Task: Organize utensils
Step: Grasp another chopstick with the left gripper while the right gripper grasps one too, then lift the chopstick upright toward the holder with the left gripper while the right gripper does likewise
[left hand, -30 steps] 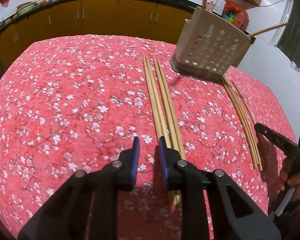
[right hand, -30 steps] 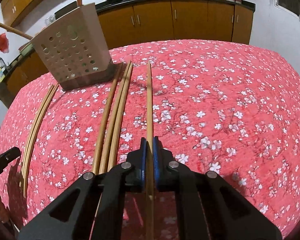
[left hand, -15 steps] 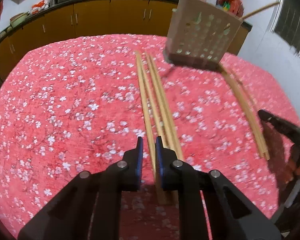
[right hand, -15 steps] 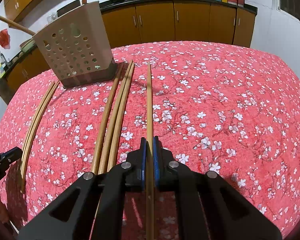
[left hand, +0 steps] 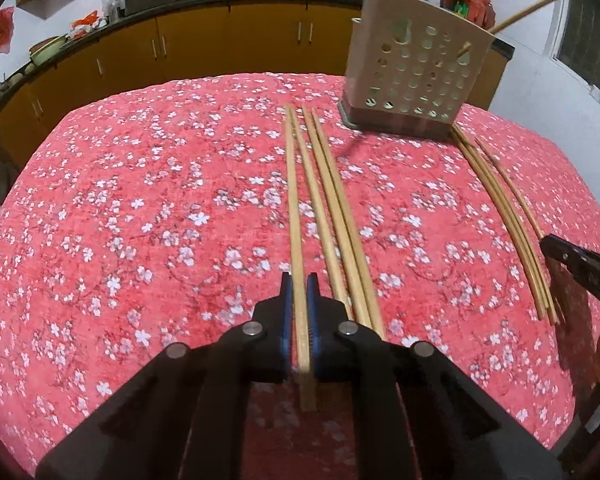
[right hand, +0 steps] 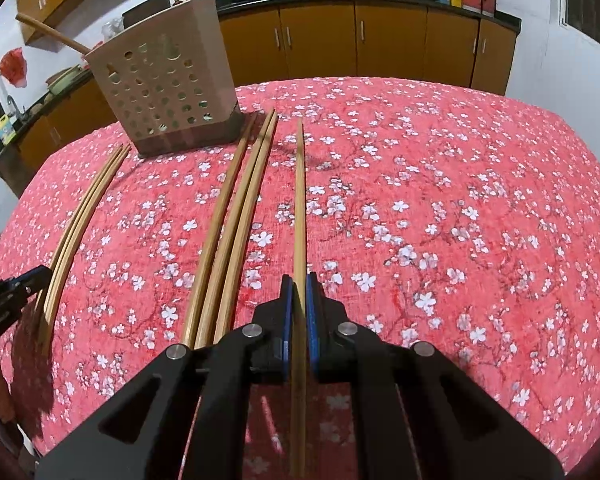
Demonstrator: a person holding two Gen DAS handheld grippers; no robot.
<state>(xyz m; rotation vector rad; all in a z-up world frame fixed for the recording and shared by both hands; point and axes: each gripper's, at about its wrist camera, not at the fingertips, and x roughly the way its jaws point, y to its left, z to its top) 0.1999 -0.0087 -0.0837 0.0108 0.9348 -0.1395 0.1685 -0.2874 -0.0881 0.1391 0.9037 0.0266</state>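
Both sets of jaws are clamped narrow on one chopstick each: left gripper (left hand: 298, 280) on the leftmost stick (left hand: 294, 200) of its cluster, right gripper (right hand: 299, 280) on the lone stick (right hand: 299, 200) right of the bundle (right hand: 236, 216). Pick step looks done; next move likely calls for lifting, tipping upright, dropping into the perforated holder (right hand: 160, 84) at the far side of the red floral tablecloth (right hand: 440, 200). No readable labels.

At the right wrist view's six o'clock edge the held chopstick (right hand: 299, 216) is cut off, the utensil holder (left hand: 418, 68) hides the lower ends of its contents, and countertop items at twelve o'clock are too small to identify.
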